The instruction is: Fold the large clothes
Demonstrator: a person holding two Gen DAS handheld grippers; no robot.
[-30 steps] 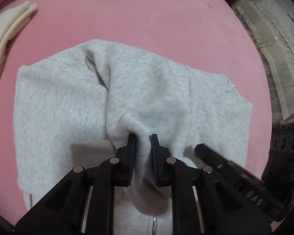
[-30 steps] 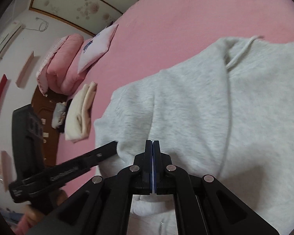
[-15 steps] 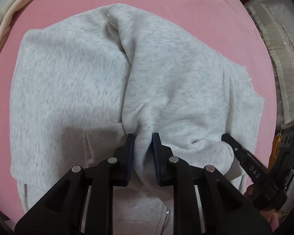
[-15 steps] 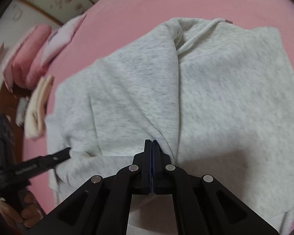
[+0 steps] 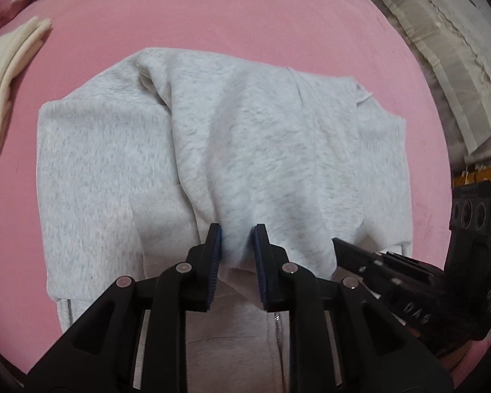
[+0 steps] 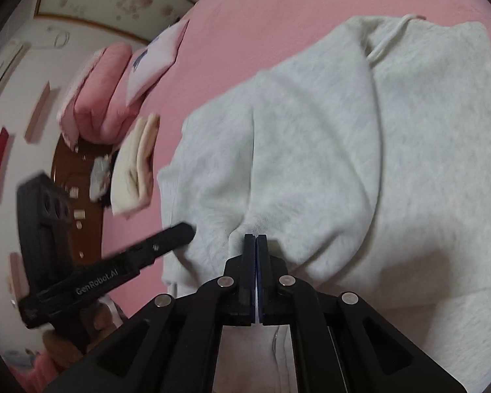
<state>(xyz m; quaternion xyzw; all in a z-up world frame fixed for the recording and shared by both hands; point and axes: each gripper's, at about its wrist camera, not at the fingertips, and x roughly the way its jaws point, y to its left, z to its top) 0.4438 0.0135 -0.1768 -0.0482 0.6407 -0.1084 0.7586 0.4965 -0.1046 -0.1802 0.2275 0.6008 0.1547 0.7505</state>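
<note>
Pinching a thick fold of the grey hoodie (image 5: 262, 150), the left hand-held gripper (image 5: 237, 232) has cloth bunched between its blue pads. The right hand-held gripper (image 6: 255, 239) has its jaws pressed together on a thin edge of the same fold, just beside the left one. The hoodie lies spread on the pink bed (image 5: 245, 9), its near part lifted into a ridge, zipper (image 5: 276, 324) below the jaws. A folded cream cloth (image 5: 6, 75) sits apart at the bed's left; pillows (image 6: 104, 88) lie further back.
</note>
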